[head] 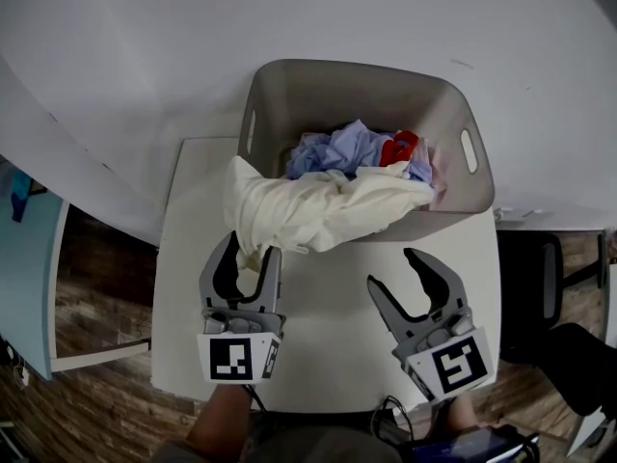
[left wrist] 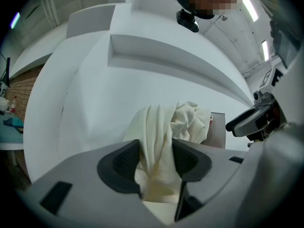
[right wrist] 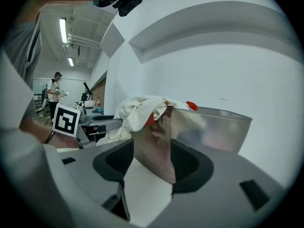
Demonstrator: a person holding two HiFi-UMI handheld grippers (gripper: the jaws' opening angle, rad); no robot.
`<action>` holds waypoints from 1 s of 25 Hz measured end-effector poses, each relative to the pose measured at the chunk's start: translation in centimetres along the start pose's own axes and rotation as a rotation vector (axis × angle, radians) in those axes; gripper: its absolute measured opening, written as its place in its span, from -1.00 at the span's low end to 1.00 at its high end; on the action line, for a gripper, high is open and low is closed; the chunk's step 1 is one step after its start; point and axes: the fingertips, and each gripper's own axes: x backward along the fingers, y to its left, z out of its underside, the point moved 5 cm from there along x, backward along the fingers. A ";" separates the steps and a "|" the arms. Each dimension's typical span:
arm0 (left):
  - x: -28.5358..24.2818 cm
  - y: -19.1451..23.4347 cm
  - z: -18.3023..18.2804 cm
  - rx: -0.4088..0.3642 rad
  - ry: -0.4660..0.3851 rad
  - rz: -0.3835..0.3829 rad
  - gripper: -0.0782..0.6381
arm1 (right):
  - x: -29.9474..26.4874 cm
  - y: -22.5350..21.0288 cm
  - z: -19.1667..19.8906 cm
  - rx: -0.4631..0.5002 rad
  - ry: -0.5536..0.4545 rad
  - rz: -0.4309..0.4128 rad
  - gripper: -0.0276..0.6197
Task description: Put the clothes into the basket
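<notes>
A grey basket stands at the far edge of the small white table, with blue clothes and a red piece inside. A cream cloth lies over its front rim, one end in the basket and the other hanging down to the table on the left. That hanging end sits between the jaws of my left gripper, which stand wide and do not pinch it. My right gripper rests open and empty over the table, pointing at the basket's front wall.
The basket sits against a white wall. Wooden floor shows left of the table, beside a teal surface. A black chair stands to the right. Dark cables lie at the table's near edge.
</notes>
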 end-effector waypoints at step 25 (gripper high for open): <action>-7.4 -4.9 -19.5 -0.034 -0.089 0.133 -0.70 | 3.7 -5.0 -7.6 -0.132 -0.103 0.000 -0.21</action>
